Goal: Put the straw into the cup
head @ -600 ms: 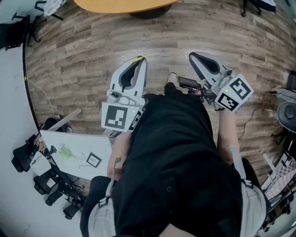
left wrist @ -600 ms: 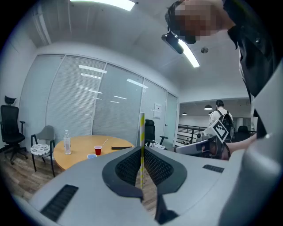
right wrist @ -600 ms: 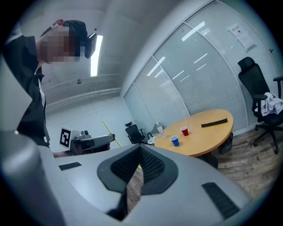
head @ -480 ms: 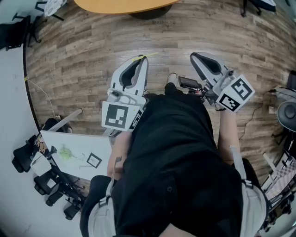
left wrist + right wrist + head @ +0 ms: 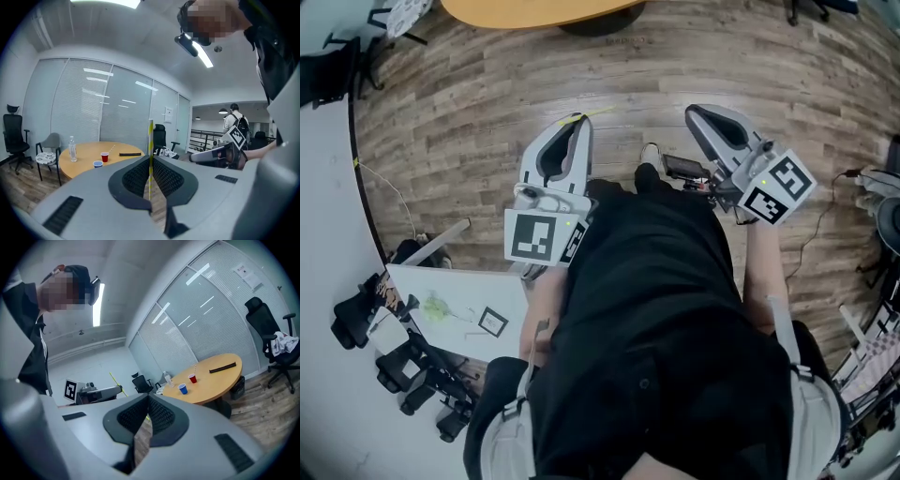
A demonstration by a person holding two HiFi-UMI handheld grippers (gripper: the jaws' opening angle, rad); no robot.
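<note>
My left gripper (image 5: 150, 158) is shut on a yellow-and-white striped straw (image 5: 150, 140) that stands upright between its pads. In the head view the left gripper (image 5: 577, 123) is held over the wooden floor, with the straw (image 5: 586, 116) sticking out at its tip. A red cup (image 5: 104, 157) with a straw in it and a blue cup (image 5: 97, 163) stand on a round wooden table (image 5: 84, 166) far ahead. The right gripper (image 5: 149, 398) is shut on nothing; it also faces the red cup (image 5: 192, 378) and the blue cup (image 5: 183, 388).
A water bottle (image 5: 72, 149) and a black bar (image 5: 130, 154) also lie on the table. Office chairs (image 5: 13, 136) stand around it, and another person (image 5: 234, 123) stands at the back. A white table (image 5: 459, 314) and camera gear (image 5: 403, 366) are at my lower left.
The left gripper with the straw has drifted slightly to the left. The right gripper has hardly moved.
</note>
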